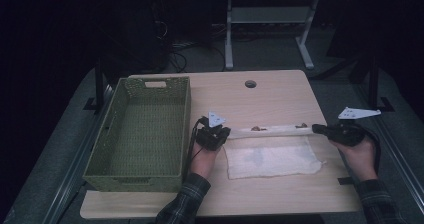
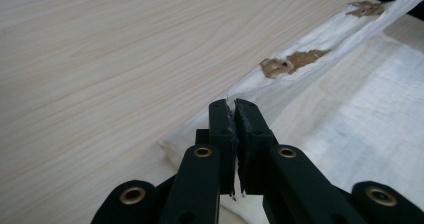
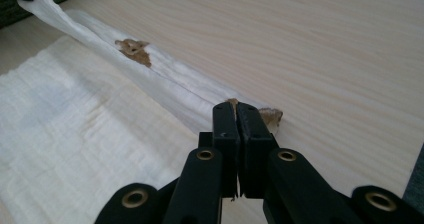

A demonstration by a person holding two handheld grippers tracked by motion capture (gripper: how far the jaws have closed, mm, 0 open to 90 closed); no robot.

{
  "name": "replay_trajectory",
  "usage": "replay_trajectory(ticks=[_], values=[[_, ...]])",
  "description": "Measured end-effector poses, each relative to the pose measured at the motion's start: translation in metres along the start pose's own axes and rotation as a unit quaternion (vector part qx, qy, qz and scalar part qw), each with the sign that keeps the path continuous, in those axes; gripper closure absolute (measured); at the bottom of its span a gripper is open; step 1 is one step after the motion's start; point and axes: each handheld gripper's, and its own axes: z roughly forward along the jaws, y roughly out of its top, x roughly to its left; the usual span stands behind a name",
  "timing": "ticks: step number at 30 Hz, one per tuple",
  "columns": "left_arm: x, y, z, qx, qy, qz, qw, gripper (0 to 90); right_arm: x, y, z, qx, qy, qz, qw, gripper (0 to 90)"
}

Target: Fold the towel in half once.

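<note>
A white cloth (image 1: 272,156) with brown patches lies on the wooden table (image 1: 270,91). Its far edge (image 1: 272,129) is lifted and pulled taut between my two grippers. My left gripper (image 1: 227,132) is shut on the cloth's left corner, and in the left gripper view the jaws (image 2: 234,109) pinch the white fabric (image 2: 350,109). My right gripper (image 1: 316,128) is shut on the right corner, and its own view shows the gripper (image 3: 235,111) clamping the cloth (image 3: 75,119) beside a brown patch (image 3: 271,116).
A green woven basket (image 1: 145,134) stands empty on the table's left side, close to my left hand. A round cable hole (image 1: 250,83) sits near the far edge. Beyond the table stands a grey desk frame (image 1: 270,29) on the floor.
</note>
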Motion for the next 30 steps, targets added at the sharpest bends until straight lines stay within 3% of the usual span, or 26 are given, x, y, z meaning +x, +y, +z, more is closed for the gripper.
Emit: replay_trajectory(ticks=[3,8,15,20,23,27,30], values=[[-0.007,-0.004,-0.002,0.007,-0.002,0.018,0.9998,86.3,0.004,-0.004,-0.005,0.002,-0.001,-0.004,1.0000,87.7],[-0.013,-0.008,-0.015,-0.006,-0.005,0.019,0.9998,86.3,0.011,-0.011,-0.012,-0.002,0.005,-0.002,1.0000,87.7],[-0.031,-0.021,-0.025,0.007,-0.009,0.033,0.9994,86.4,0.022,-0.019,-0.023,-0.001,0.010,-0.010,0.9999,87.7],[-0.033,-0.027,-0.028,0.015,-0.018,0.034,0.9991,86.4,0.027,-0.028,-0.029,0.004,0.018,-0.009,0.9998,87.7],[-0.036,-0.029,-0.030,0.014,-0.016,0.031,0.9993,86.3,0.032,-0.032,-0.032,0.004,0.023,-0.008,0.9997,87.7],[-0.039,-0.034,-0.034,0.020,-0.013,0.041,0.9989,86.3,0.038,-0.038,-0.032,0.011,0.030,-0.017,0.9993,87.6],[-0.038,-0.039,-0.035,0.031,-0.025,0.045,0.9982,86.2,0.040,-0.042,-0.031,0.024,0.036,-0.021,0.9989,87.6]])
